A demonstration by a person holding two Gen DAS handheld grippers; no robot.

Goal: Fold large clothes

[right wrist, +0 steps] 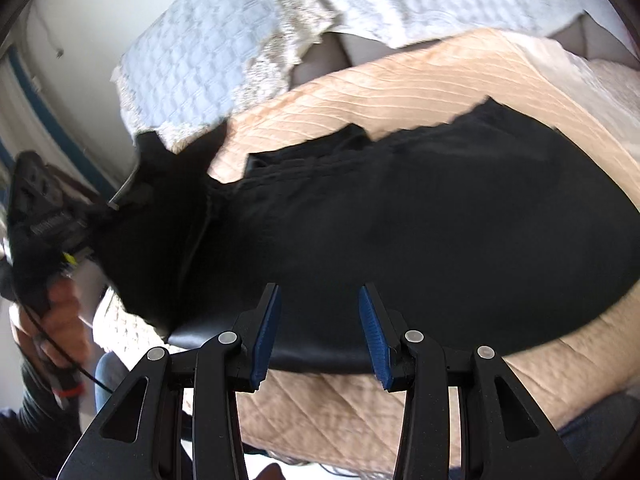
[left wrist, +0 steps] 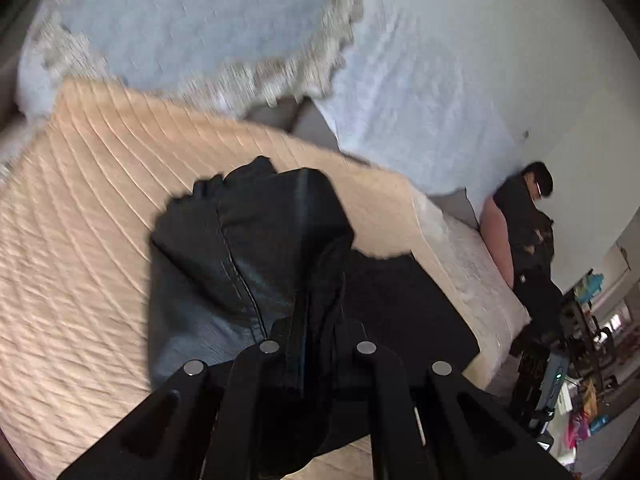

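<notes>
- Fold in hand: left gripper (left wrist: 316,344) clamps tight on the black garment (left wrist: 248,248), lifted off the beige quilt (left wrist: 80,208).
- Right gripper (right wrist: 320,328) gapes half-open, holding nothing; next, probably, it must pinch the near hem.

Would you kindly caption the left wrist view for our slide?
Left gripper clamped on a bunched black garment, lifted over the peach quilt.

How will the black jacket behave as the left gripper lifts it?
Probably floppy: the black jacket bunches and drapes from the shut left gripper. Its leather-like sheen suggests some weight and a slippery surface. The rest likely drags across the quilt.
</notes>
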